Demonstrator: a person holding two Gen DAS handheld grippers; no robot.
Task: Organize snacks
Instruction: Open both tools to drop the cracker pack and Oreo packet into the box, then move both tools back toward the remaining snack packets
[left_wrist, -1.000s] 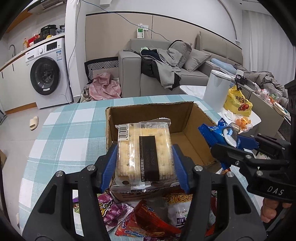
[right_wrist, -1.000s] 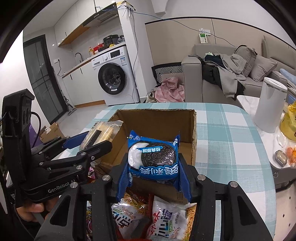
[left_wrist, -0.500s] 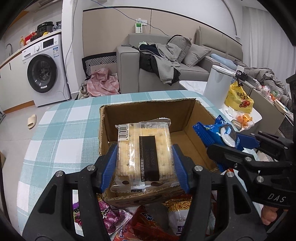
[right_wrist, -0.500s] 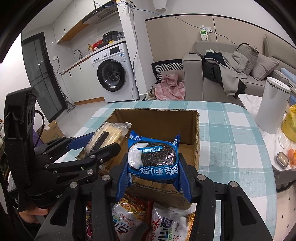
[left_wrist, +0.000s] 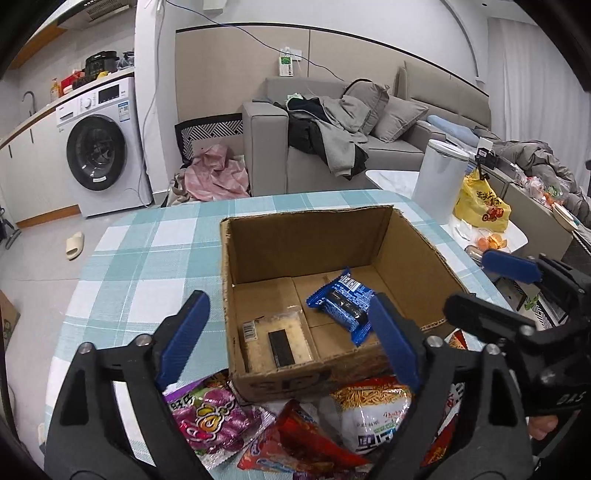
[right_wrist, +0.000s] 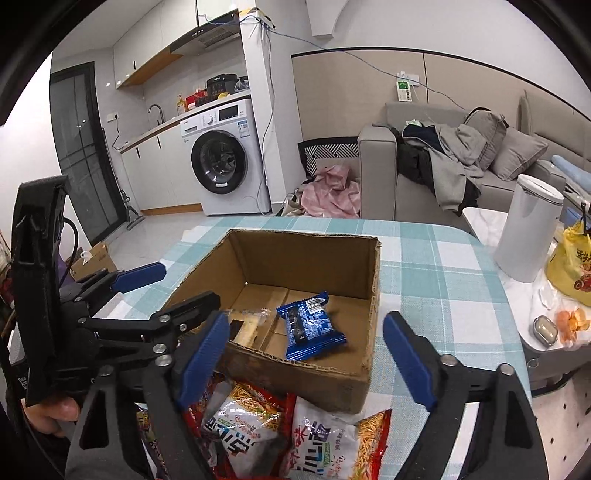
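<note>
An open cardboard box (left_wrist: 417, 258) (right_wrist: 317, 376) stands on the checked table. Inside it lie a clear pack of crackers (left_wrist: 277, 341) (right_wrist: 249, 326) at the near left and a blue Oreo pack (left_wrist: 341, 306) (right_wrist: 308, 325) to its right. My left gripper (left_wrist: 290, 339) is open and empty, above the box's near wall. My right gripper (right_wrist: 317, 354) is open and empty, above the box's near right side. Loose snack bags lie in front of the box: a purple bag (left_wrist: 207, 417), a red bag (left_wrist: 306, 443) and noodle-snack bags (left_wrist: 369, 413) (right_wrist: 325, 439).
The table has a teal and white checked cloth (left_wrist: 147, 258) (right_wrist: 443, 280). To the right stand a white bin (left_wrist: 439, 173) (right_wrist: 528, 236) and a yellow bag (left_wrist: 480, 206) on a low white table. A sofa and a washing machine stand beyond.
Both grippers have opened and let go of their packs. The cracker pack and the Oreo pack now lie inside the box.
</note>
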